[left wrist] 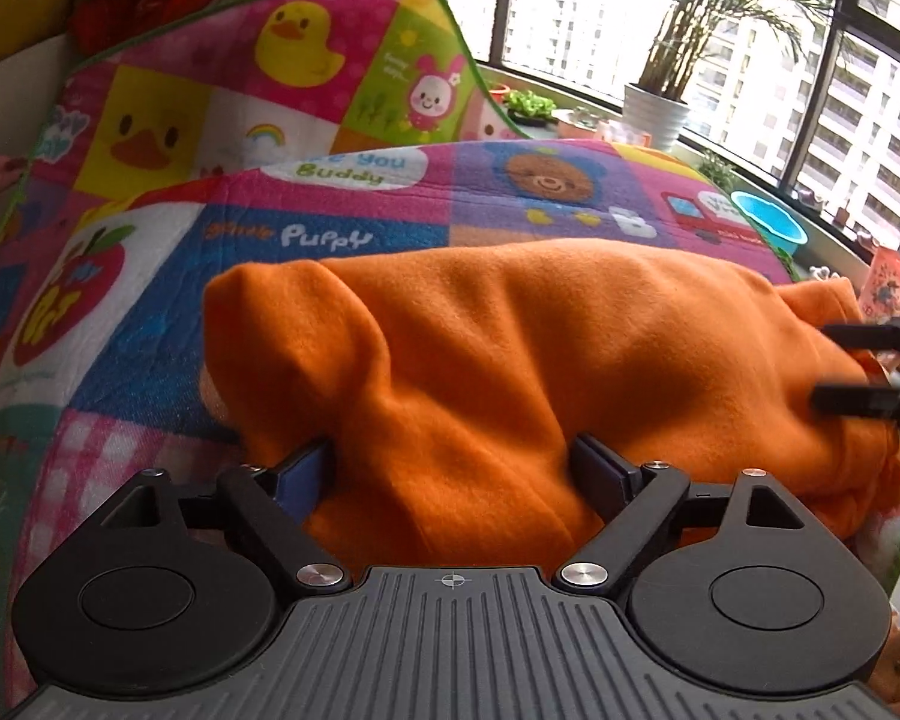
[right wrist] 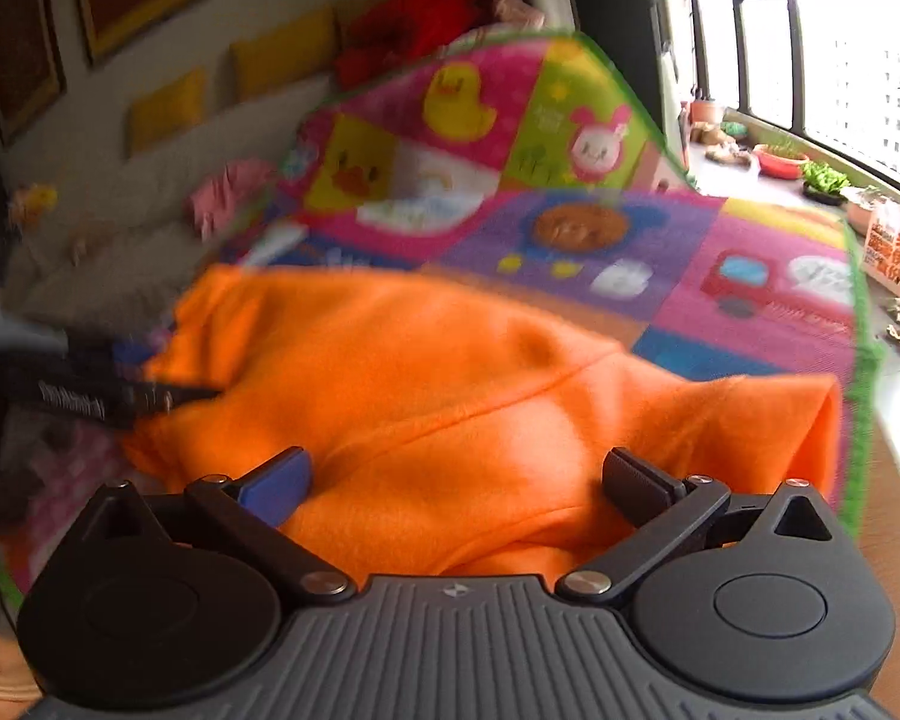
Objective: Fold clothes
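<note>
An orange fleece garment (left wrist: 510, 360) lies bunched on a colourful cartoon play mat (left wrist: 342, 222). My left gripper (left wrist: 456, 468) is open, its jaws spread wide with the near edge of the orange cloth bulging between them. My right gripper (right wrist: 459, 480) is also open, jaws wide apart over the garment's (right wrist: 450, 372) near edge. The right gripper's black fingers (left wrist: 870, 372) show at the right edge of the left wrist view, resting on the cloth. The left gripper's fingers (right wrist: 120, 396) show at the left of the right wrist view.
The mat (right wrist: 750, 276) curls up at the back. A windowsill holds potted plants (left wrist: 660, 102), a blue bowl (left wrist: 768, 222) and an orange box (right wrist: 894, 252). A sofa with yellow cushions (right wrist: 168, 102) and red cloth (right wrist: 426, 24) stands behind.
</note>
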Demonstrator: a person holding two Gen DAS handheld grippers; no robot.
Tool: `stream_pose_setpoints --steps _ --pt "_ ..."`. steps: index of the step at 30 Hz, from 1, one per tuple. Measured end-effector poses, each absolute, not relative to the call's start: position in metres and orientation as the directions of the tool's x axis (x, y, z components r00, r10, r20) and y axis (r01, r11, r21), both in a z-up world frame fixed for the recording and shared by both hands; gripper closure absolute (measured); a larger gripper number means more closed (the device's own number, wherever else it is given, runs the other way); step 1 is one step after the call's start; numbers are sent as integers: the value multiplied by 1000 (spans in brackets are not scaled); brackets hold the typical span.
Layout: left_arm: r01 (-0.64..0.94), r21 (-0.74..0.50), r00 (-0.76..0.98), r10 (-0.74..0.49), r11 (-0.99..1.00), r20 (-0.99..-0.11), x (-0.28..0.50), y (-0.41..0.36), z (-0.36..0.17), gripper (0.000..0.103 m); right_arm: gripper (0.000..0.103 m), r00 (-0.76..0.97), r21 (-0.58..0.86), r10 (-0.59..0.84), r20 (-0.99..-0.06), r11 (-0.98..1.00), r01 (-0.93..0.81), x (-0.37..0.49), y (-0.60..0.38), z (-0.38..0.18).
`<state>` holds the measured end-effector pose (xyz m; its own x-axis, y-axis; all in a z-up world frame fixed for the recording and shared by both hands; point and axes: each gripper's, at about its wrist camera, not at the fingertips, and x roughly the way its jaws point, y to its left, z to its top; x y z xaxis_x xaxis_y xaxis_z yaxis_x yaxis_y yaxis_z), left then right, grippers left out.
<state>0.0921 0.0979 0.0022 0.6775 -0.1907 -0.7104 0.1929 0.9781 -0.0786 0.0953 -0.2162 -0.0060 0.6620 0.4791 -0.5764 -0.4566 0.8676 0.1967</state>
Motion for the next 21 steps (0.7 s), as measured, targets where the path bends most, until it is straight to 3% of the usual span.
stream_pose_setpoints --steps 3,8,14,21 --pt "194 -97 678 -205 976 -706 85 98 -1 14 0 742 193 424 -519 904 -381 83 -237 6" --pt "170 -170 667 -240 971 -705 79 105 -7 11 0 698 130 294 -653 951 -279 78 -242 -19" --pt "156 -188 681 -243 970 -691 79 103 -12 11 0 690 131 314 -652 943 -305 77 -234 -31" --pt "103 -202 712 -214 974 -668 104 98 -15 11 5 767 -124 257 -588 908 -399 127 -192 -17"
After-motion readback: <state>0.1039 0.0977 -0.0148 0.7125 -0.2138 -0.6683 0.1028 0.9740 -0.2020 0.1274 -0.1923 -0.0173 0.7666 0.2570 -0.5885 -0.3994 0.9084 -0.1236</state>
